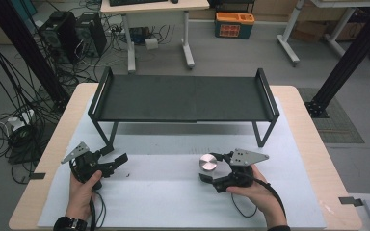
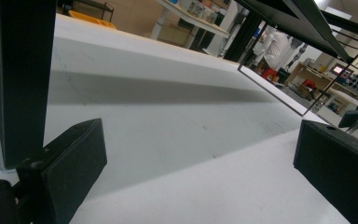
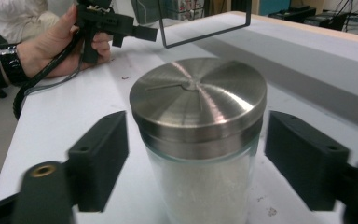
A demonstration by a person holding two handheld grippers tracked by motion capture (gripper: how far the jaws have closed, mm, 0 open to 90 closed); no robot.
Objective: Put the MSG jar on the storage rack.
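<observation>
Steel-lidded glass jar between spread jaws of right gripper, untouched; left gripper likewise agape, well apart

left gripper: black body; grey three-cornered plate; black cable | right gripper: black; grey plate with small holes; black looping cable | jaws: blocky black pads; brass-coloured screw holes | left wrist: dark watch

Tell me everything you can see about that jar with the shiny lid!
The jar is clear glass, round, filled with something white and grainy. Its brushed-metal lid is on. It stands upright on the white mat, in front of the black shelf. The right gripper brackets it, jaws open, not touching.
</observation>
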